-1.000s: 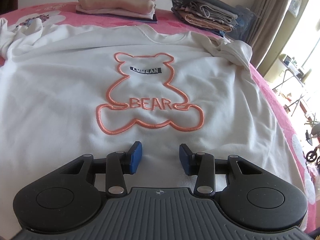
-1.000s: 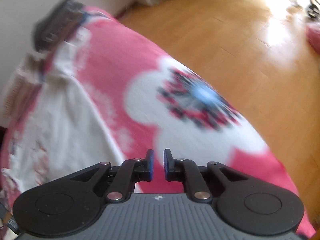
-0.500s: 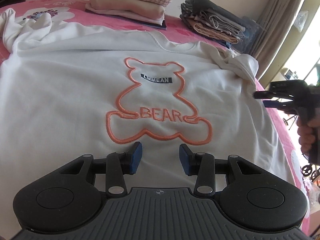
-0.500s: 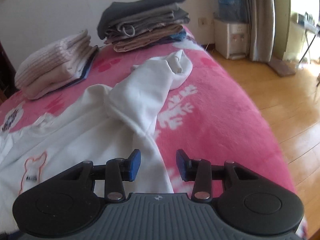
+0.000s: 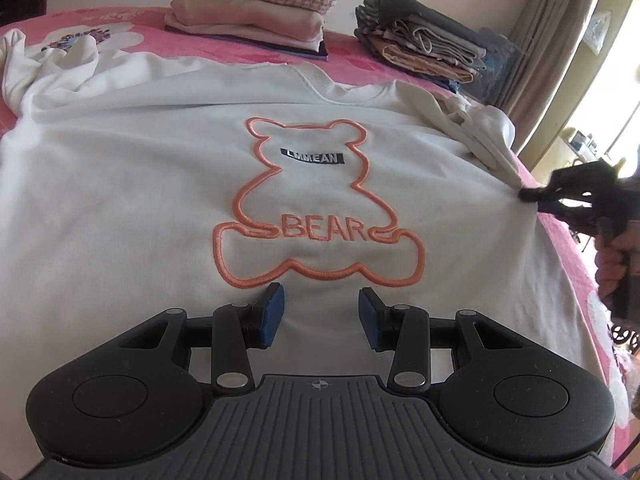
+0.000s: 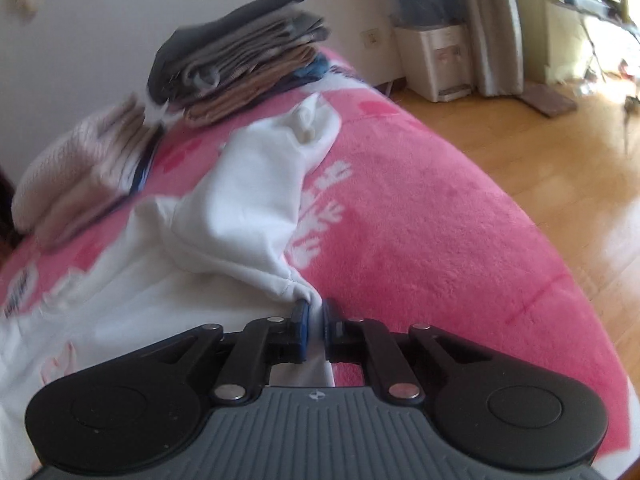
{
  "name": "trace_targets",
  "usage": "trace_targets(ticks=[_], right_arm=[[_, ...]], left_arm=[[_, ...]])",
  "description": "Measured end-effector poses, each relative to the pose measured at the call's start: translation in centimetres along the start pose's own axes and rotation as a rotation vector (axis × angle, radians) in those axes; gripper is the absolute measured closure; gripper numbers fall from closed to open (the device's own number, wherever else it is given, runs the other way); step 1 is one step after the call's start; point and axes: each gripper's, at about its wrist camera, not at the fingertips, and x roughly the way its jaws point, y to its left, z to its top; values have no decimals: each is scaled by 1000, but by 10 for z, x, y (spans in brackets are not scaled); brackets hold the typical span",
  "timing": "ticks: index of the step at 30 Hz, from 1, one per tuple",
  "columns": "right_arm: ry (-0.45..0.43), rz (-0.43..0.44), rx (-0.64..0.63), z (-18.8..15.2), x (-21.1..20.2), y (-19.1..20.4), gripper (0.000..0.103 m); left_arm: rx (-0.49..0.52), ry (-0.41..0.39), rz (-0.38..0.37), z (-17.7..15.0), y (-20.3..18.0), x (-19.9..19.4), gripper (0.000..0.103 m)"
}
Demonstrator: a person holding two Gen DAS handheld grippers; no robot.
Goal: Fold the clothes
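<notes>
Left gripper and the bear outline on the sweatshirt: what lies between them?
Only bare white cloth of the sweatshirt. The left wrist view shows the left gripper with open jaws just short of the bear outline, nothing else lying there.

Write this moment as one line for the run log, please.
stage: sleeve fold start | right gripper: jaws just closing, fabric between, at white BEAR sweatshirt sleeve base | left gripper: open above hem | folded stacks: behind collar
</notes>
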Motion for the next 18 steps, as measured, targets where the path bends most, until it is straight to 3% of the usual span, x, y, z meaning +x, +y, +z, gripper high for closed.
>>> trace_targets(ticks=[1, 4, 7, 10, 12, 14, 17, 18], right_arm=[[-7, 4, 40, 1, -7, -5, 74], [21, 31, 111, -1, -37, -18, 74], [156, 119, -29, -14, -59, -6, 77], [285, 135, -310, -39, -68, 23, 77], [331, 61, -494, -56, -60, 33, 80], [318, -91, -604, -61, -49, 28, 99], [242, -235, -527, -40, -51, 13, 99], [225, -209, -512, -37, -57, 15, 99]], left_arm=[[-10, 1, -2, 1, 1, 0, 62], [-50, 5, -18, 3, 6, -1, 62], [-81, 10, -31, 4, 10, -1, 62], [-96, 14, -34, 5, 11, -2, 62], [-105, 10, -30, 6, 12, -5, 62], [-121, -5, -18, 8, 16, -10, 62], [-156, -37, 12, 11, 26, -15, 58], [-172, -44, 17, 13, 30, -15, 58]])
